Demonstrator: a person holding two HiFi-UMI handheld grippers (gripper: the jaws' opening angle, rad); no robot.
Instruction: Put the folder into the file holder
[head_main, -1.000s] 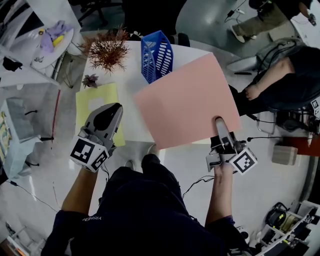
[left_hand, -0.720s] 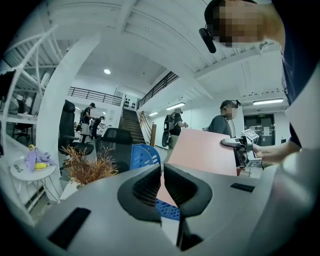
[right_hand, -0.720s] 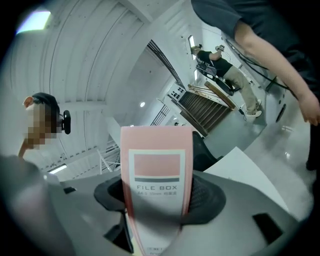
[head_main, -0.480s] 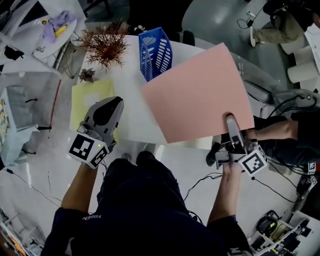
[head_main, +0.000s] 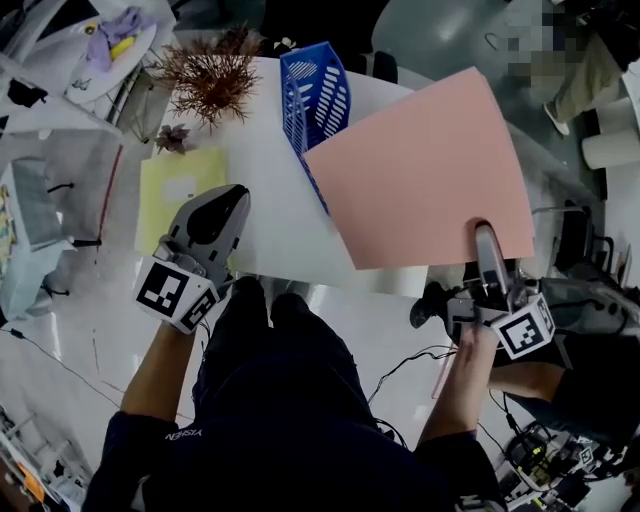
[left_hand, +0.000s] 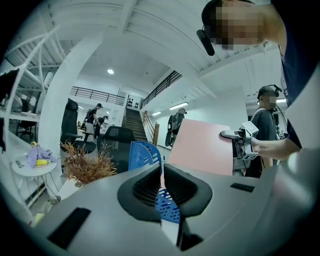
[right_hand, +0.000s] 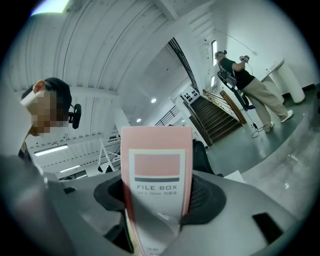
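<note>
The right gripper (head_main: 487, 245) has its jaws pinching the near right edge of the pink folder (head_main: 420, 170), the labelled spine standing up between them. The folder is held aloft over the right side of the white worktop (head_main: 270, 220), its left corner just beside the blue file holder (head_main: 315, 95) at the far edge. The left gripper (head_main: 215, 225), jaws pressed together on nothing, hangs near a yellow folder (head_main: 180, 190).

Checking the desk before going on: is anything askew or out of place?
Only the pink folder: clamped at one edge by the right gripper, it sits skewed against the blue file holder, not in it. Nothing looks spilled or damaged.
</note>
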